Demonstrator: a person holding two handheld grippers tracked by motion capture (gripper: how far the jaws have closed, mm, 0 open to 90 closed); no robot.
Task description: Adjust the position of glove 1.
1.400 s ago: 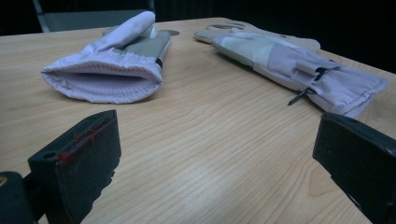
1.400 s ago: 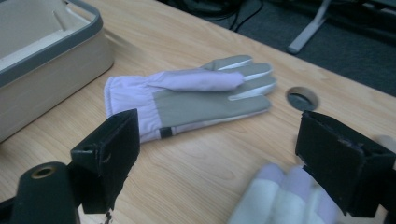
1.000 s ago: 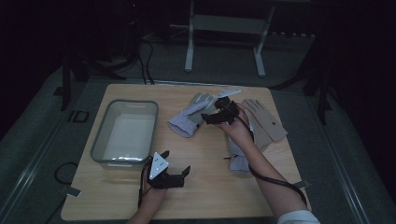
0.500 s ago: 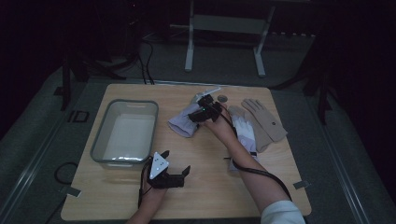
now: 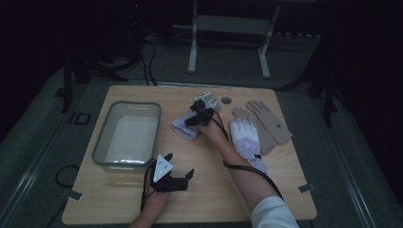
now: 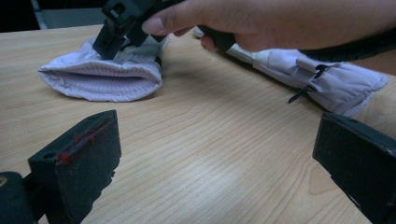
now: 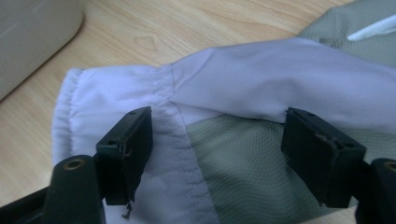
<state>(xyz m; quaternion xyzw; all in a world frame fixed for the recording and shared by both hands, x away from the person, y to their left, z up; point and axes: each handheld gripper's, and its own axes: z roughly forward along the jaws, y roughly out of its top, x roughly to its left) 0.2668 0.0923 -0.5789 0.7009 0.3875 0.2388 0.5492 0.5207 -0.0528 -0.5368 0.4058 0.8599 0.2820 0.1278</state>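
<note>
A pale lilac glove (image 5: 186, 127) with grey mesh panels lies at the middle of the wooden table (image 5: 285, 190), its cuff toward the tub. My right gripper (image 5: 195, 118) hovers just above it, jaws open and spread over the cuff seam (image 7: 187, 140); the glove's open cuff (image 6: 107, 84) also shows in the left gripper view, with the right gripper (image 6: 116, 32) pressing down near it. My left gripper (image 5: 178, 180) rests open near the table's front edge, nothing between its jaws (image 6: 215, 158).
A grey plastic tub (image 5: 127, 135) stands at the table's left. A second lilac glove (image 5: 247, 142) and two tan gloves (image 5: 268, 123) lie to the right. A small round disc (image 5: 226, 100) sits near the far edge. A cable (image 5: 247, 171) trails along the right forearm.
My right gripper has travelled left and down from above the gloves at the right onto the lilac glove's cuff. The left gripper has stayed put.
</note>
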